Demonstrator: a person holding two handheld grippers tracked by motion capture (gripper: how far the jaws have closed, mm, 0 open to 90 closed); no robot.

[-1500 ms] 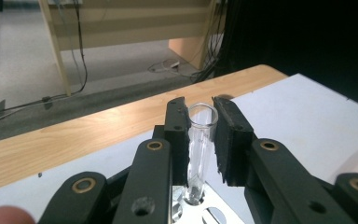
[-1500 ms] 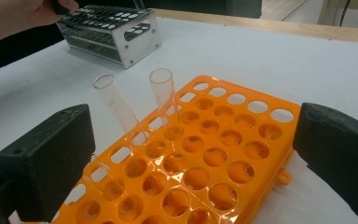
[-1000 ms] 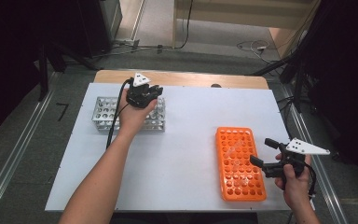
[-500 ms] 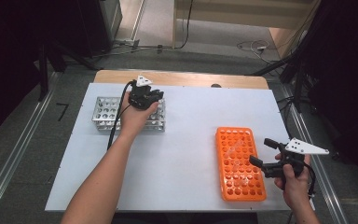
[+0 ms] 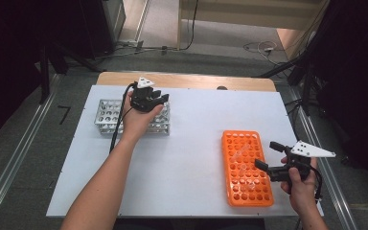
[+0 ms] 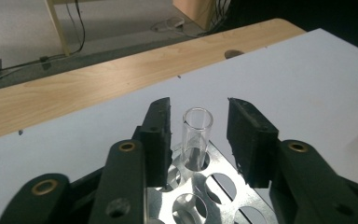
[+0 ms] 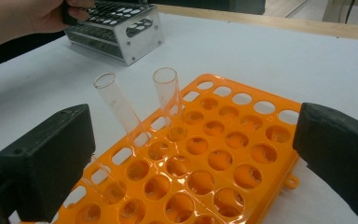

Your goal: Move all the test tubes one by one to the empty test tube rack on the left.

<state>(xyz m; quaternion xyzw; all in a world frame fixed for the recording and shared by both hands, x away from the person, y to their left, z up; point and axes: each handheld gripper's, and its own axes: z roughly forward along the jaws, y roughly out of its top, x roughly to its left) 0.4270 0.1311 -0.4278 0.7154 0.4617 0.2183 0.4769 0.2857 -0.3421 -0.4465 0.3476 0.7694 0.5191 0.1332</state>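
The left gripper hangs over the far right corner of the silver perforated metal tube rack, which stands on the white table top well to the left of the orange plastic tube rack. A clear glass test tube stands upright in a corner hole of the metal rack, between the left gripper's black jaws. The jaws have just been opening: they now stand spread, with a gap on each side of the tube, so neither pad presses on it.

The right gripper sits at the right edge of the orange rack, held low in the person's right hand. Its jaws are spread wide with nothing between the pads; they frame the rack's near rows. Two more clear glass tubes stand in the orange rack, one nearly upright and one leaning away to the left, in holes toward the side facing the metal rack.
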